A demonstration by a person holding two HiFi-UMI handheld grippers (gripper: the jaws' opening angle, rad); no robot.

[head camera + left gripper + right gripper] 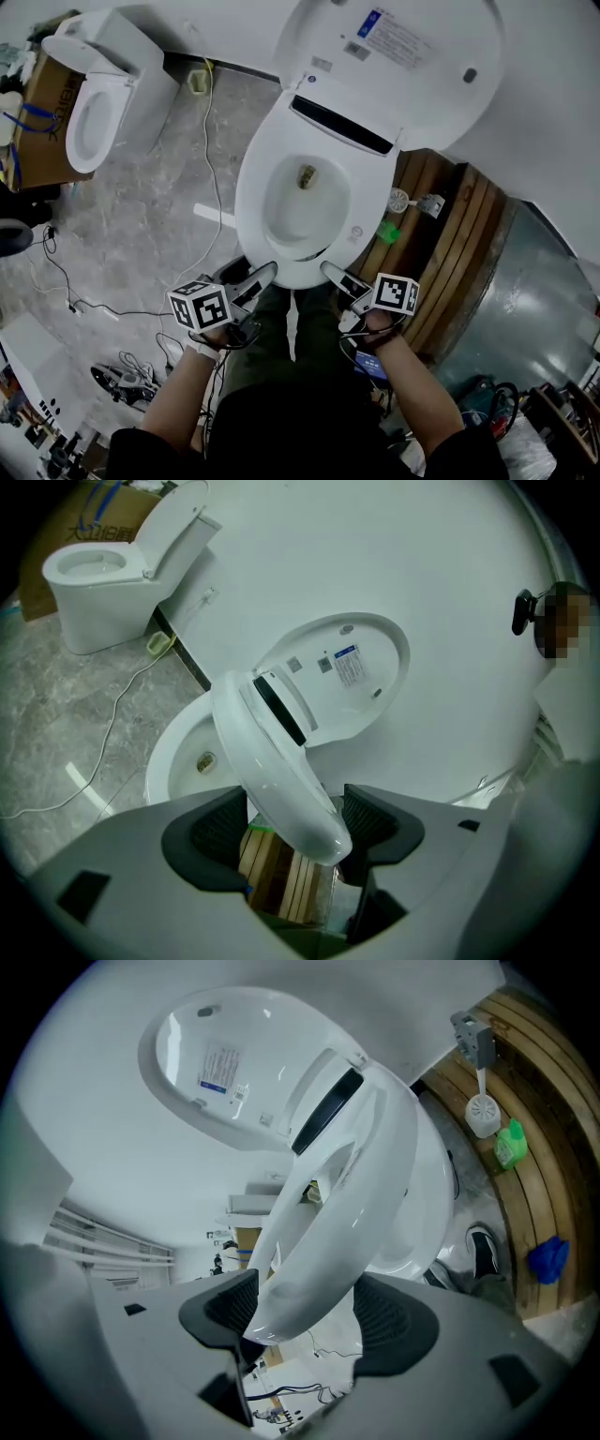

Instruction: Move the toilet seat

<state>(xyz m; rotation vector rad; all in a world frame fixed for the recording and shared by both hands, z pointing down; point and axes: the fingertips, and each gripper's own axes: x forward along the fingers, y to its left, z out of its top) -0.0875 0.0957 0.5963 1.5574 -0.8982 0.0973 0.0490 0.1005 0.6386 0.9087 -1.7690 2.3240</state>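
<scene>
Left gripper point(295, 829) and right gripper point(305, 1314) each pinch the near edge of the toilet seat point(272, 761), which is tilted up off the bowl point(178, 754). Recommended: swing both together, level and slowly, since the glossy rim could slip.

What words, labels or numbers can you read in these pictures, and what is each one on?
Nothing reads clearly.
Sticker on the raised lid: blue patch and lines of print, too small to read.
Cardboard box: dark lettering, too blurred to read.
Marker cubes: black-and-white patterns, no words.
Toilet seat, between the jaws: no print visible.
</scene>
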